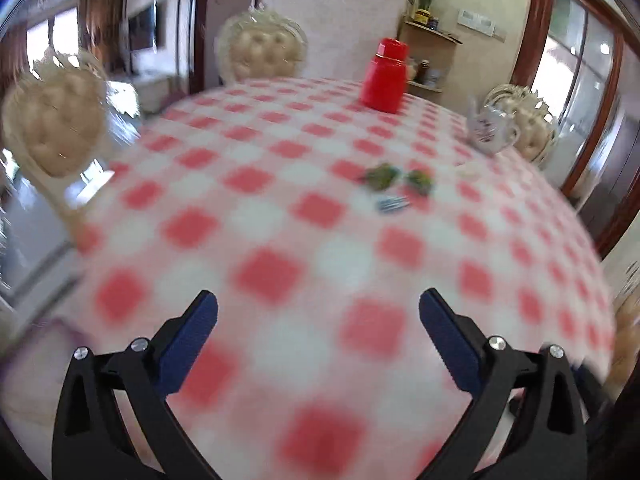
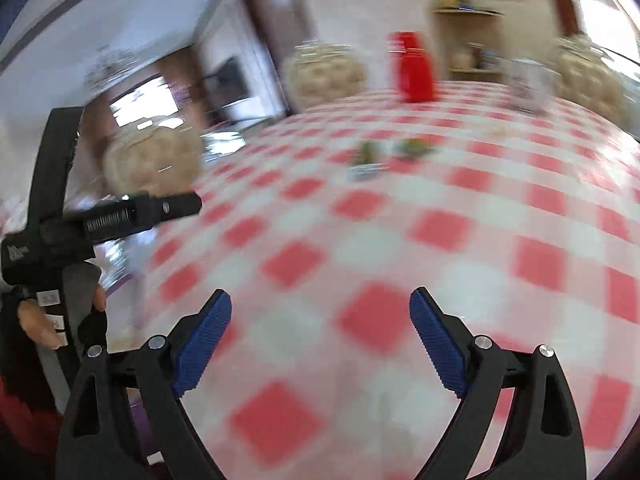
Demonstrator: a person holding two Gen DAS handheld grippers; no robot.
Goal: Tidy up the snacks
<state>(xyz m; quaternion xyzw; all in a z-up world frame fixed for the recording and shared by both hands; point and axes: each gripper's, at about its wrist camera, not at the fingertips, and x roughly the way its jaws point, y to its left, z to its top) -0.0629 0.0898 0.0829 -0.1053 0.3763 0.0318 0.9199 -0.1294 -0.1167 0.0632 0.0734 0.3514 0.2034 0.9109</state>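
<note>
Blue ribbed pads (image 1: 188,344) on black fingers, spread wide on the left gripper (image 1: 318,300), with nothing between them. Same on the right gripper (image 2: 320,300): jaws far apart, nothing held, only checked cloth under the gap. Seen also at the left edge of the right wrist view: the body of the other gripper, with a hand (image 2: 38,320) around its handle.

Below both tools, a table (image 1: 280,240) under a red and white checked cloth, much blurred. Well ahead, near the middle of the cloth: two small green-wrapped snacks (image 1: 380,176) side by side, and just in front of them a small blue packet (image 1: 392,203). All three lying close together, well apart from both grippers. Further back, a red jar (image 1: 385,76) with a red lid, closed as far as can be told. To the right, near the table edge, a white teapot (image 1: 490,128) with dark marks on its side.

Step in hand, as a judgement: the approach, before any grasp; no snack picked up yet. Next move probably calling for a reach forward to the snacks and a low, careful pinch, since the wrappers look small and flat. Possibly the red jar as the place for them, but not sure.

Writing: none readable. Marks on the teapot and small white labels near the hand too blurred to make out.
</note>
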